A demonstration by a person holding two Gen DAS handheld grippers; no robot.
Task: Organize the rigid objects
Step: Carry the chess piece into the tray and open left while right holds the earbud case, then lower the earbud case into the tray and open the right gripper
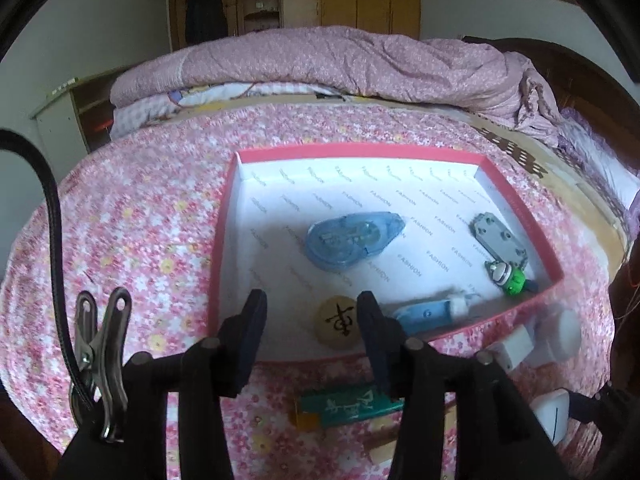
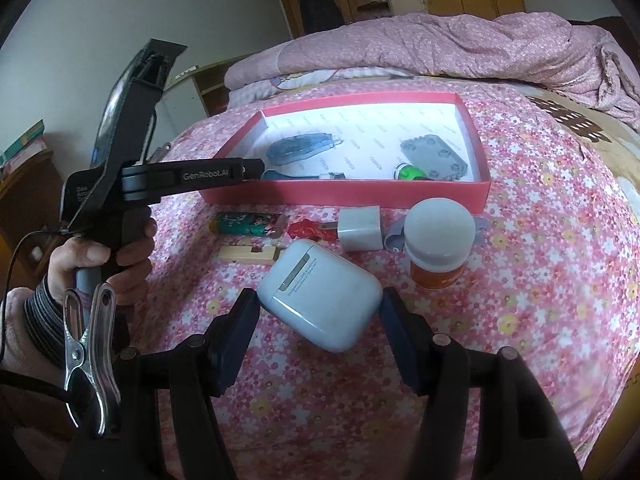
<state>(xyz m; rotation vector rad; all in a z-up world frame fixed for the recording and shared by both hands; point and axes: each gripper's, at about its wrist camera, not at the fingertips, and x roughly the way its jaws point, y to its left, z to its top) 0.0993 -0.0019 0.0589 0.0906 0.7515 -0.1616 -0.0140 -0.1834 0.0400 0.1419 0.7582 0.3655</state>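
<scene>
Your right gripper (image 2: 318, 316) brackets the white earbud case (image 2: 320, 300) on the bed, jaws apart and seemingly not yet pressing; closing is the next move. Left gripper (image 1: 310, 316) hangs over the red box (image 1: 224, 216), jaws apart and empty, a wooden chess piece (image 1: 338, 320) lying below. Deposit step looks complete. Legible: "FASHION" on the lining, "GenRobot.AI" on the left gripper's arm.
</scene>
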